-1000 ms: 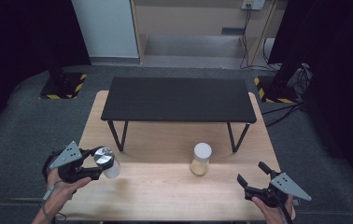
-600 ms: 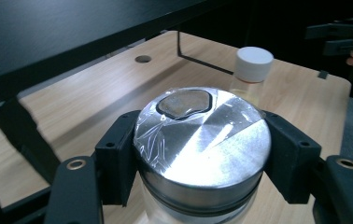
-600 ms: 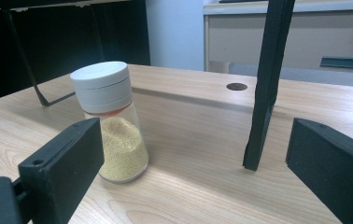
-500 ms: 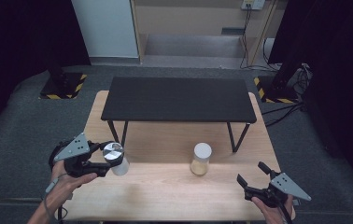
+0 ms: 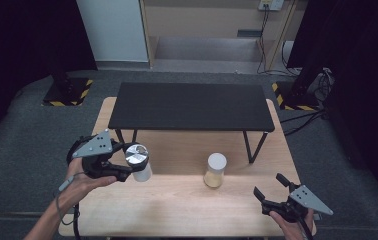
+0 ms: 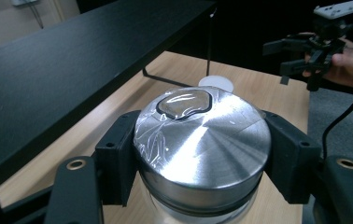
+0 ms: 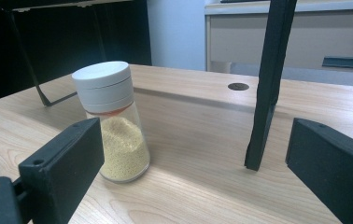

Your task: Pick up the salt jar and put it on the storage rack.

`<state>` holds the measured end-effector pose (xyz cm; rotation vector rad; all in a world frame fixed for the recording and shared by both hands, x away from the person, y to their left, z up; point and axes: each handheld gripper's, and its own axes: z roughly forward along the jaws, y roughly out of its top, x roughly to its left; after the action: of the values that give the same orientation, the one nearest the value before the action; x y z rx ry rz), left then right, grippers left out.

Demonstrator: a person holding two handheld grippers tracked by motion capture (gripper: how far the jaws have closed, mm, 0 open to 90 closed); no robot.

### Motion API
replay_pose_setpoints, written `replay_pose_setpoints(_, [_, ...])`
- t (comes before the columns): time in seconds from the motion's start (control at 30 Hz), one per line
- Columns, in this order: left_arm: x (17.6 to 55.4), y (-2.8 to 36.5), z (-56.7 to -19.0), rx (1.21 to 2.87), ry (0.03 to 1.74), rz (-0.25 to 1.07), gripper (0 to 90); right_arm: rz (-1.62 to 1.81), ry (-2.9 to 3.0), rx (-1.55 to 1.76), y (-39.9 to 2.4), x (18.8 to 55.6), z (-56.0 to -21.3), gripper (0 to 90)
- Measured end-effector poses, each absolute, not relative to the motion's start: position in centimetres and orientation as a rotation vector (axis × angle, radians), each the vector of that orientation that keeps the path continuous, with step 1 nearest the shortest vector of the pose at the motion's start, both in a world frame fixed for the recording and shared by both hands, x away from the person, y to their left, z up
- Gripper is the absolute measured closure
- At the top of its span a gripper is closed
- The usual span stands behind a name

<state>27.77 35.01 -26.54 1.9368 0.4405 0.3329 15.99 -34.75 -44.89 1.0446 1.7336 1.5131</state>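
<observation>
The steel-lidded jar (image 5: 138, 161) is standing upright, lid facing up, above the wooden table's (image 5: 177, 210) left part, with the left gripper (image 5: 125, 167) clamping its neck from both sides. The white-capped jar (image 5: 215, 170) of yellow grains is standing upright mid-table, while the right gripper (image 5: 269, 192) is hovering near the right edge, jaws spread wide and empty.

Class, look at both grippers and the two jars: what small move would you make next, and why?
Probably carry the steel-lidded jar up toward the black shelf. The left gripper is shut on it just below the lid and holds it off the table, while the right gripper waits open, apart from the white-lidded jar.
</observation>
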Motion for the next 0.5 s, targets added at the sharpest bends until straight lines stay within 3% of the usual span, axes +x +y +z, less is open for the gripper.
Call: replay_pose_setpoints(0.5, [31.1,33.9,-20.6,1.926,0.456,0.384,33.8,1.516,1.742,1.045,-34.8,16.1,-44.9,4.5])
